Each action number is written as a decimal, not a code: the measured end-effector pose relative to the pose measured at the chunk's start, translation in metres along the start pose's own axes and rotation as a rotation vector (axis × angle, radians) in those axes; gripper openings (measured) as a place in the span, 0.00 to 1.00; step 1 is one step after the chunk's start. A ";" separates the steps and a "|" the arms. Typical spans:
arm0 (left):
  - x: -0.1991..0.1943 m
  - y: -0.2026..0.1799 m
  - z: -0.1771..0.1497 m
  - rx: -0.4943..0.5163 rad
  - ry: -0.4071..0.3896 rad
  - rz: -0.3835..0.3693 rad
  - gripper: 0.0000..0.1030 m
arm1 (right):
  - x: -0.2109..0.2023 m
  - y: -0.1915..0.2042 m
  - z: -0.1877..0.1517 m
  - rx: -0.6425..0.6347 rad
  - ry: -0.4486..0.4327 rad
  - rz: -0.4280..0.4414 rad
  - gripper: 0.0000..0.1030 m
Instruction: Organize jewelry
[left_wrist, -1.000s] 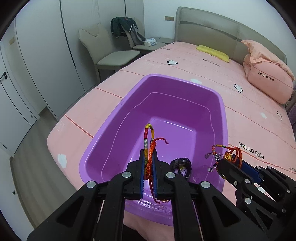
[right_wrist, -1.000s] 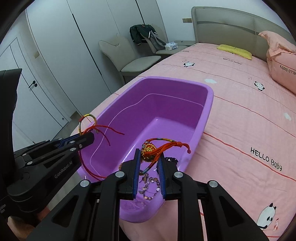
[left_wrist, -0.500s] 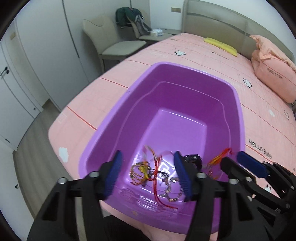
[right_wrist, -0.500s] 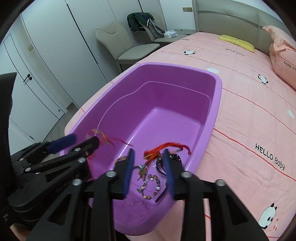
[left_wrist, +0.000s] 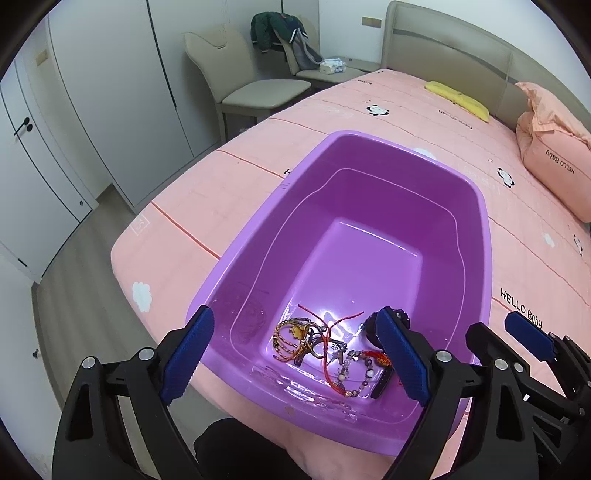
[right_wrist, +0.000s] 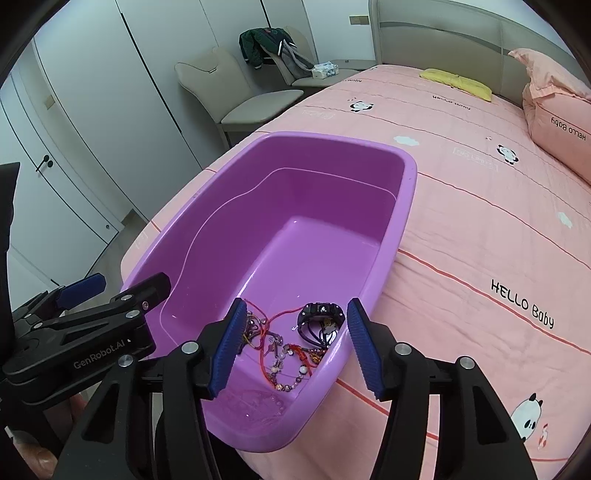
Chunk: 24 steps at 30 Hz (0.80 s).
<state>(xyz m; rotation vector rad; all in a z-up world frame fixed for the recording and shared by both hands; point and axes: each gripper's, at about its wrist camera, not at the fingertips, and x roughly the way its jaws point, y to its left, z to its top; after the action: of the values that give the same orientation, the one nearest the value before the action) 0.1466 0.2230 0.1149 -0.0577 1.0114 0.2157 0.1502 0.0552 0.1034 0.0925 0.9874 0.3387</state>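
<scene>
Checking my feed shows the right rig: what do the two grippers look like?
Both match: the left gripper and the right gripper have black angular linkage arms with silver pivot screws, and fingers faced with ribbed blue pads. White "GenRobot.AI" lettering marks the left gripper's side in the right wrist view.

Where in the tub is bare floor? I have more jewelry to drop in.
The tub floor is bare from its middle to the far wall. The jewelry pile crowds the near end, below both open grippers.
</scene>
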 end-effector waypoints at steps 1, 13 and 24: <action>-0.001 0.001 0.000 -0.004 -0.001 0.001 0.85 | -0.002 0.001 0.000 -0.002 -0.002 -0.003 0.53; -0.012 0.003 -0.001 -0.007 -0.002 0.007 0.87 | -0.015 0.002 -0.002 -0.003 -0.003 -0.029 0.55; -0.017 0.005 -0.002 -0.008 -0.004 0.008 0.87 | -0.022 0.000 -0.006 -0.003 -0.002 -0.036 0.56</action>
<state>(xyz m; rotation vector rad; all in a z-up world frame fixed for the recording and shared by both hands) 0.1352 0.2252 0.1286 -0.0604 1.0072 0.2274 0.1339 0.0480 0.1180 0.0723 0.9859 0.3064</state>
